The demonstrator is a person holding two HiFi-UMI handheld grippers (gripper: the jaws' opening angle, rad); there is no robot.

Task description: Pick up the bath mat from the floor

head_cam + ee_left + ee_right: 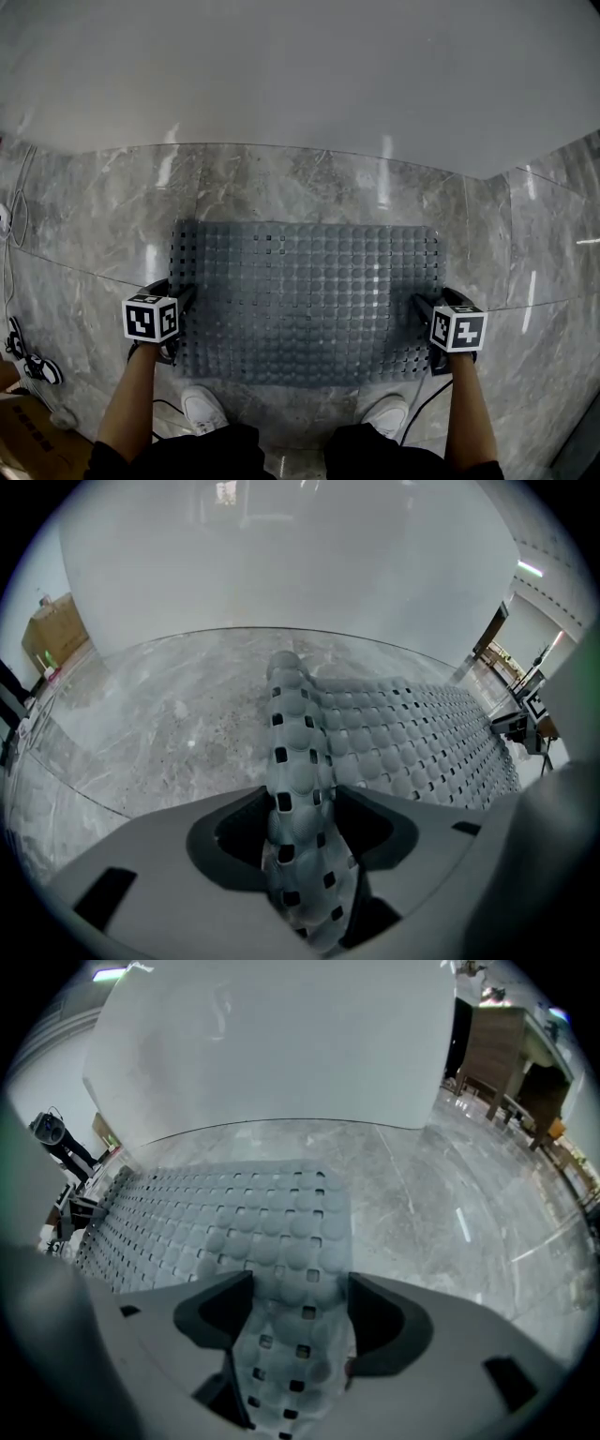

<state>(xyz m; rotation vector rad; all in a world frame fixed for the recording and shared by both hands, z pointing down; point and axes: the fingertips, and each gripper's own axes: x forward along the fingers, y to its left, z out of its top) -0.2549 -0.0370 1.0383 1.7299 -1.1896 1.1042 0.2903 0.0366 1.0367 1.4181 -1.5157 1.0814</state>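
Observation:
A grey perforated bath mat [309,300] lies flat on the marble floor [94,244] in front of me. My left gripper [184,302] is at the mat's left edge. In the left gripper view that edge is bunched into a raised ridge [298,761], and both pads of the left gripper [300,810] press against it. My right gripper [424,307] is at the mat's right edge. In the right gripper view the mat [234,1222] runs almost flat through the wide gap of the right gripper [298,1305], with no visible squeeze.
A pale smooth wall [300,75] rises just beyond the mat. My white shoes [202,408] stand at the mat's near edge. Cables [14,216], a black-and-white shoe [33,364] and a cardboard box [28,445] are at the far left.

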